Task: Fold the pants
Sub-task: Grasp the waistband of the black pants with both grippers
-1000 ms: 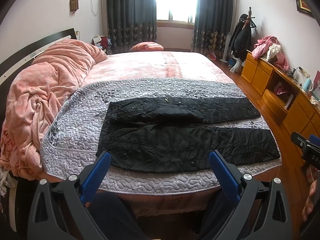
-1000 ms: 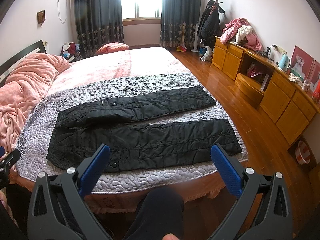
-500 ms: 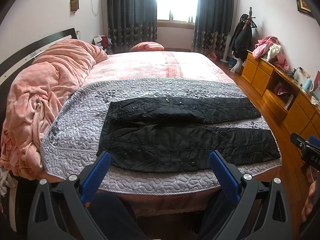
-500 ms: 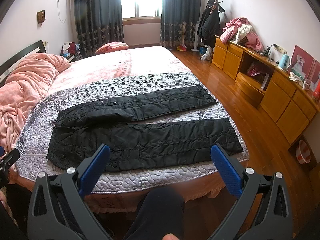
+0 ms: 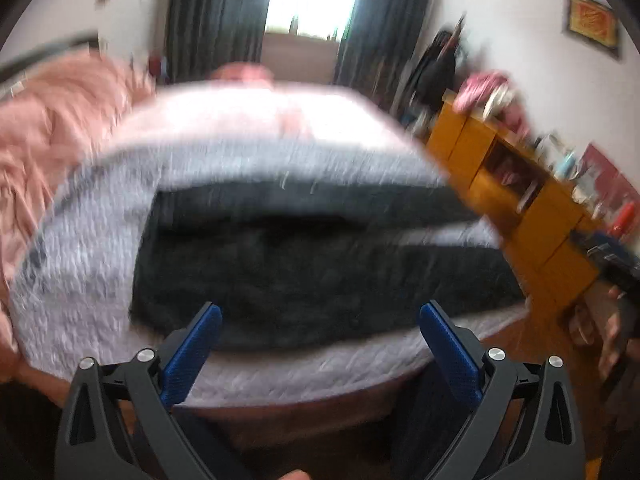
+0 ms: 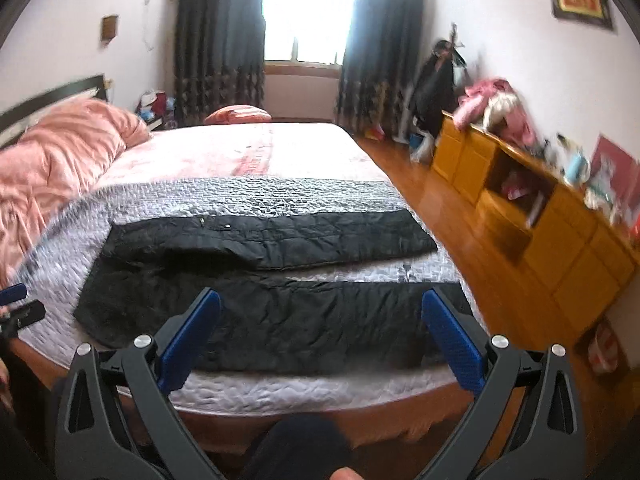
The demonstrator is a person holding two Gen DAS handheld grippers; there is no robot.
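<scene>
Both grippers are found closer to the bed than in the frames half a second earlier, where they were held back and steady. The left wrist view is now heavily smeared by motion, and the pants fill more of both views.

The black quilted pants [image 6: 276,280] are laid flat across the grey quilted bedspread [image 6: 280,192] at the foot of the bed, waist to the left, the two legs spread apart toward the right. No fold has been made; the approach is judged to be the step in hand.

The left gripper [image 5: 320,316] is seen with its blue fingers [image 5: 192,352] spread wide, nothing between them and no contact with the cloth. The right gripper [image 6: 320,304] is likewise wide open and empty, fingers [image 6: 452,340] poised over the near leg without touching it.

For a clean fold, the near leg is best pinched at its outer edge, one gripper near the waist and one near the hem, all layers being caught. It should then be lifted evenly and laid onto the far leg with seams aligned. Uneven lifting is judged likely to twist the padded fabric.
</scene>
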